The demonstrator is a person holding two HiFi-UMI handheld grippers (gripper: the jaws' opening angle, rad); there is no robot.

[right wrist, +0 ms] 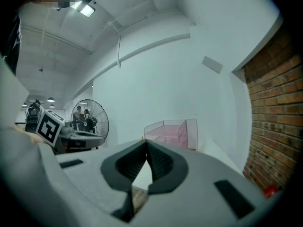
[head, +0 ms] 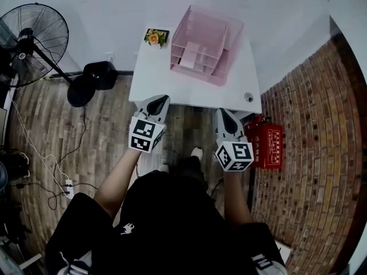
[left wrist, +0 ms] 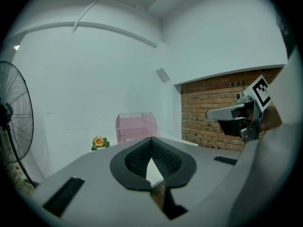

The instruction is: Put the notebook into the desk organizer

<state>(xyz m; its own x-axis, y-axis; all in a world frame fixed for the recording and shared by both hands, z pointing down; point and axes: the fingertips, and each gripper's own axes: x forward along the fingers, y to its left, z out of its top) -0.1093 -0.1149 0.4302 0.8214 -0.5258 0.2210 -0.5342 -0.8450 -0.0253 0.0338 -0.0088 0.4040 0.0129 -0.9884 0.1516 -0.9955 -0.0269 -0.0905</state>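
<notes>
The pink see-through desk organizer [head: 206,39] stands at the back of a white desk [head: 155,79] and shows far off in the left gripper view [left wrist: 136,126] and the right gripper view [right wrist: 171,132]. A pale flat thing [head: 186,62] lies in its front tray; I cannot tell whether it is the notebook. My left gripper [head: 163,98] hovers at the desk's near edge, jaws shut and empty [left wrist: 151,138]. My right gripper [head: 221,112] hangs just short of the desk, also shut on nothing [right wrist: 146,141]. Each gripper is visible in the other's view.
A small flower ornament [head: 155,36] sits at the desk's back left, a small round object [head: 248,97] at its front right corner. A standing fan [head: 31,36] and cables are on the floor to the left. A red box [head: 268,146] sits by the brick wall [head: 309,125].
</notes>
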